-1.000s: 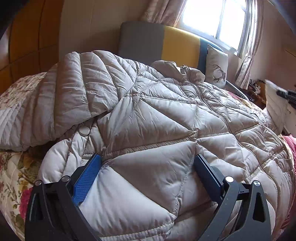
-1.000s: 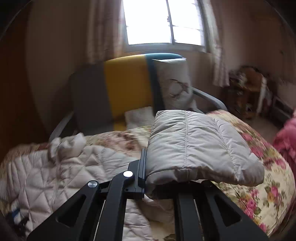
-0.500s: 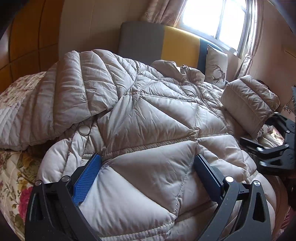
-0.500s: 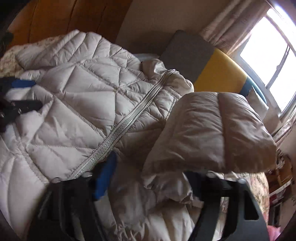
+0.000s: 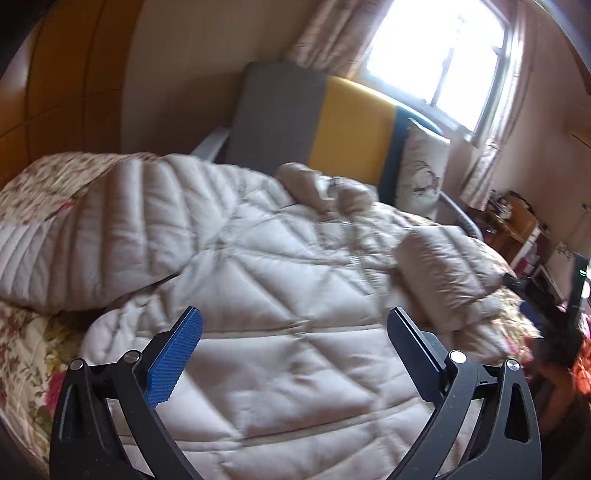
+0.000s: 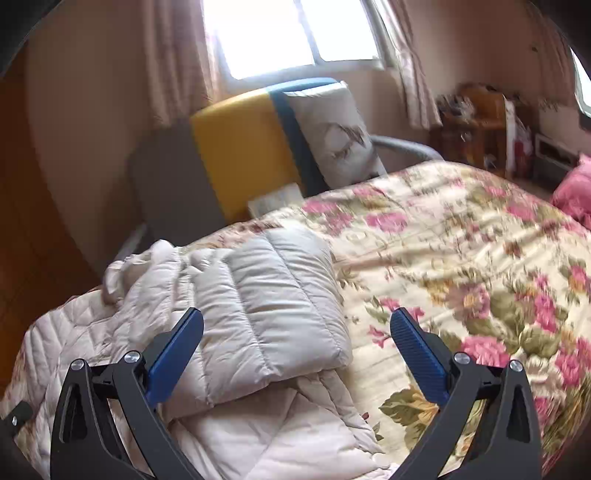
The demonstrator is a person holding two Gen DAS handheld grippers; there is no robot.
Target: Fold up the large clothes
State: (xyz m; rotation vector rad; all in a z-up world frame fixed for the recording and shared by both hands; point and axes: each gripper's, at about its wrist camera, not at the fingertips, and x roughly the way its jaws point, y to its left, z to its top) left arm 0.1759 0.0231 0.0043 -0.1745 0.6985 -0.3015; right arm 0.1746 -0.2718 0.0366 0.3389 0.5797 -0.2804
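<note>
A large beige quilted puffer jacket (image 5: 280, 280) lies spread on the bed, collar toward the headboard. One sleeve (image 5: 447, 273) is folded in over its right side; it also shows in the right wrist view (image 6: 273, 306). The other sleeve (image 5: 110, 236) lies across the left side. My left gripper (image 5: 295, 332) is open and empty, a little above the jacket's lower part. My right gripper (image 6: 297, 332) is open and empty, just above the folded sleeve's edge and the bedspread. It shows only as a dark blur at the right edge of the left wrist view.
The bed has a floral bedspread (image 6: 461, 251). A grey, yellow and blue headboard (image 5: 332, 122) with a deer-print cushion (image 5: 421, 170) stands behind. A window (image 6: 295, 33) with curtains is behind it. Cluttered wooden furniture (image 6: 476, 125) and a pink item (image 6: 572, 192) are at the right.
My right gripper has let go of the sleeve, which now rests folded on the jacket, and has drawn back open. My left gripper has lifted off the jacket and pulled back.
</note>
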